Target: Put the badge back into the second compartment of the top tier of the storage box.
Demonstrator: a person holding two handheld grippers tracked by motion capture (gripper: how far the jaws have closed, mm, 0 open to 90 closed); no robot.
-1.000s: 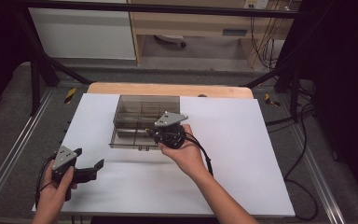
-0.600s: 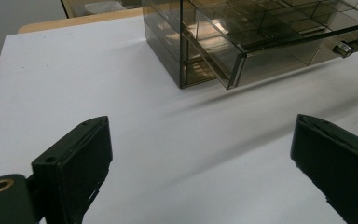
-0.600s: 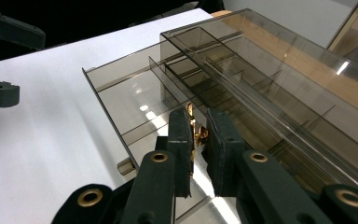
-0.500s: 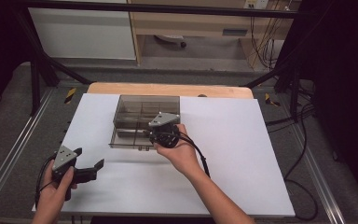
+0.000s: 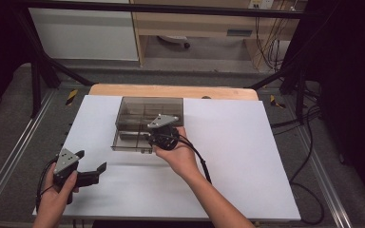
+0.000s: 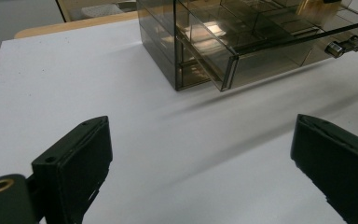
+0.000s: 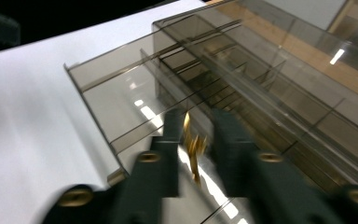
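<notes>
A smoked clear drawer box [image 5: 148,110] stands on the white table, its lower drawer [image 5: 129,141] pulled out toward me. My right gripper [image 5: 158,135] hangs over that open drawer at its right end. In the right gripper view its jaws [image 7: 198,117] have just been opening, and a small gold piece [image 7: 193,148], blurred, sits loose in the gap above the drawer floor [image 7: 121,95]. My left gripper [image 5: 90,160] rests near the front left of the table, wide open and holding nothing. The left gripper view [image 6: 205,128] looks across bare table at the box [image 6: 200,44].
The white table top [image 5: 247,152] has free room to the right and front. Two small round drawer knobs [image 6: 344,46] show on the box front. A wooden board edge [image 5: 171,90] runs behind the box. Metal frame rails border both sides.
The right hand has shifted a little left and down over the open drawer. The left hand and its gripper have stayed put.
</notes>
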